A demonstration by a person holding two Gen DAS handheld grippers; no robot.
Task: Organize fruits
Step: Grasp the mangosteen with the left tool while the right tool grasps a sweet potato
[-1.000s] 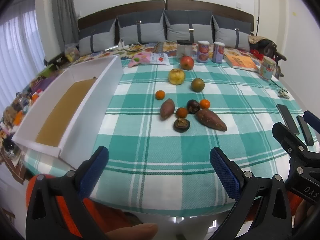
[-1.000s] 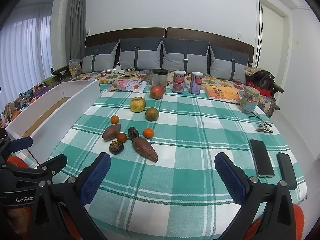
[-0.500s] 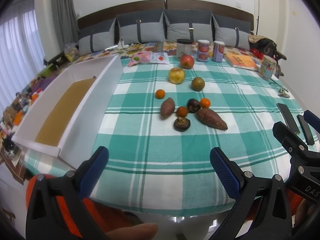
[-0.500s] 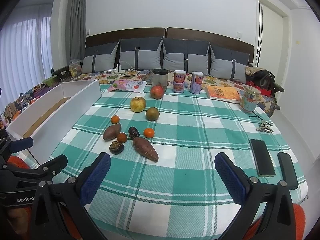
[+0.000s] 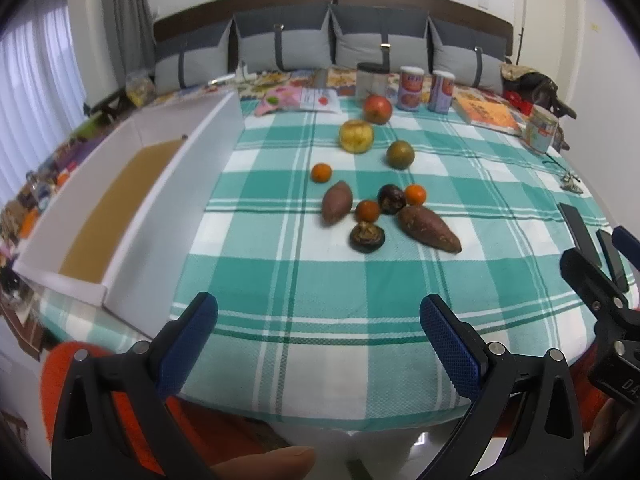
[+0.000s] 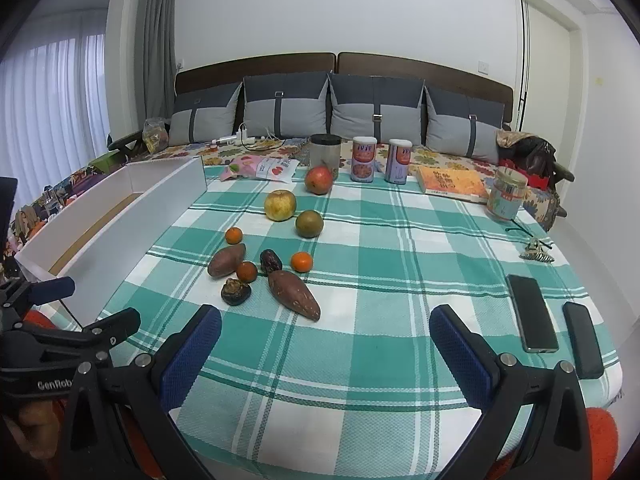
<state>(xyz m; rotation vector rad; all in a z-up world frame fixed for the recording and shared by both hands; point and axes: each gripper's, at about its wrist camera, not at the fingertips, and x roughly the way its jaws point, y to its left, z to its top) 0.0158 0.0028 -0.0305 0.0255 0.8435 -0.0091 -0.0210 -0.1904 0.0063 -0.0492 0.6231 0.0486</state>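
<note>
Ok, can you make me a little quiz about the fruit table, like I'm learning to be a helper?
1. True or false: the white tray already holds fruit.
2. How many small oranges lie on the checked tablecloth?
3. Which sits nearest the left gripper: A) red apple B) long sweet potato C) yellow apple

Key: 1 false, none shows in it; 2 three; 3 B.

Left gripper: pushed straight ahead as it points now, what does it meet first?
Probably the dark wrinkled fruit, nearest of the cluster, though depth is unclear. The left gripper is open, with only bare checked tablecloth before it.
</note>
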